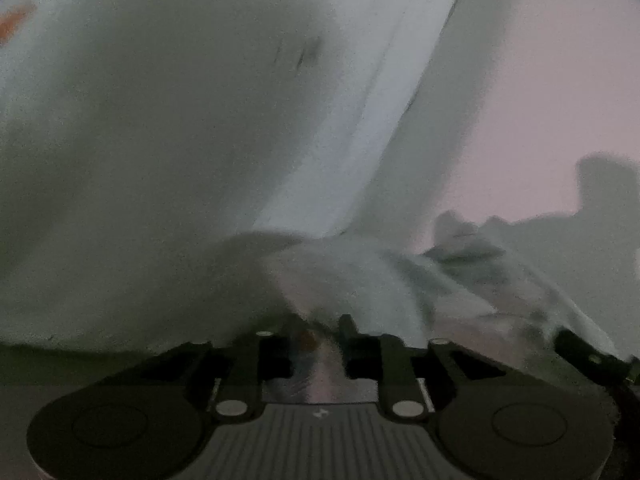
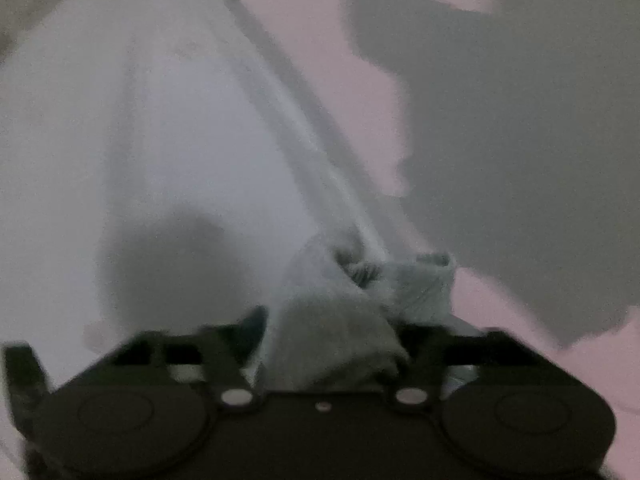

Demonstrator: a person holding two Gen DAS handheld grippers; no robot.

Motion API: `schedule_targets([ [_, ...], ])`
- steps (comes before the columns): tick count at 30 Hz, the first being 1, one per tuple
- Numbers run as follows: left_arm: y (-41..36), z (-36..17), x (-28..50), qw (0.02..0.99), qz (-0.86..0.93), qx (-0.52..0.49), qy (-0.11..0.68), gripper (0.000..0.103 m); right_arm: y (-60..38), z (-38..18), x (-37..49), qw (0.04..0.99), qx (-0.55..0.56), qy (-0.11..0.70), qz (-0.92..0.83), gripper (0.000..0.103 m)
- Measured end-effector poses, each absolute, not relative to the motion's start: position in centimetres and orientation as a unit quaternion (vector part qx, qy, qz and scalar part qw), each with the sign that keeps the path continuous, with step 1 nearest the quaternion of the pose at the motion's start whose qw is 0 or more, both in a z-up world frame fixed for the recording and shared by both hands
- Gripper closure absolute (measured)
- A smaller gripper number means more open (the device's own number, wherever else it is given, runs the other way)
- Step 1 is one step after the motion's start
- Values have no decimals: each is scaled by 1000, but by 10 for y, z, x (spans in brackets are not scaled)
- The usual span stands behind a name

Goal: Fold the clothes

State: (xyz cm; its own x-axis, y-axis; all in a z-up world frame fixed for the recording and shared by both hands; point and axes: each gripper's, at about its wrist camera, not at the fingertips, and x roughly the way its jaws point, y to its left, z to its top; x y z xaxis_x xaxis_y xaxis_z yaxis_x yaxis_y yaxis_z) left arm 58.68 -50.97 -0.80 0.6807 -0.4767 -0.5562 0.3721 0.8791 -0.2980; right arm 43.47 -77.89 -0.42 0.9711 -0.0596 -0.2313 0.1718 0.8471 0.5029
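Note:
A white garment (image 1: pixel 160 140) fills most of the left wrist view, stretched taut from my left gripper (image 1: pixel 320 328), which is shut on a bunched edge of it. A hem band (image 1: pixel 360 120) runs diagonally up to the right. An orange mark (image 1: pixel 14 20) shows at the cloth's far left. In the right wrist view the same white garment (image 2: pixel 180 140) hangs at the left, and my right gripper (image 2: pixel 336 332) is shut on a gathered wad of it (image 2: pixel 340 320). Cloth hides the fingertips of both grippers. Both views are blurred.
A pale pink surface (image 1: pixel 540 100) lies behind the cloth, also in the right wrist view (image 2: pixel 304 20). Dark shadows of the grippers fall across the surface (image 2: pixel 500 140). A black part of the other gripper (image 1: pixel 592 352) shows at the right edge of the left wrist view.

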Motion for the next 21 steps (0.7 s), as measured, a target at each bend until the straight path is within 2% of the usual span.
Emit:
schedule_targets([
  [3, -529, -55, 620, 899, -195, -49, 389, 74, -808, -56, 460, 936, 268, 189, -131, 26],
  [5, -530, -73, 623, 891, -188, -61, 409, 67, -814, -77, 462, 932, 253, 215, -146, 26],
  [7, -530, -90, 625, 882, -183, -76, 427, 56, -814, -86, 458, 932, 240, 221, -159, 26],
  [13, -557, -97, 597, 882, -224, -50, 411, 42, -808, -99, 443, 934, 207, 217, -192, 26],
  [16, -563, -103, 589, 881, -228, -22, 415, 39, -799, -101, 440, 944, 211, 190, -169, 26],
  [19, -558, -117, 578, 877, -217, 15, 428, 30, -791, -116, 452, 935, 234, 230, -133, 22],
  [21, -547, -129, 566, 877, -208, 53, 429, 30, -780, -128, 464, 922, 229, 286, -128, 21],
])
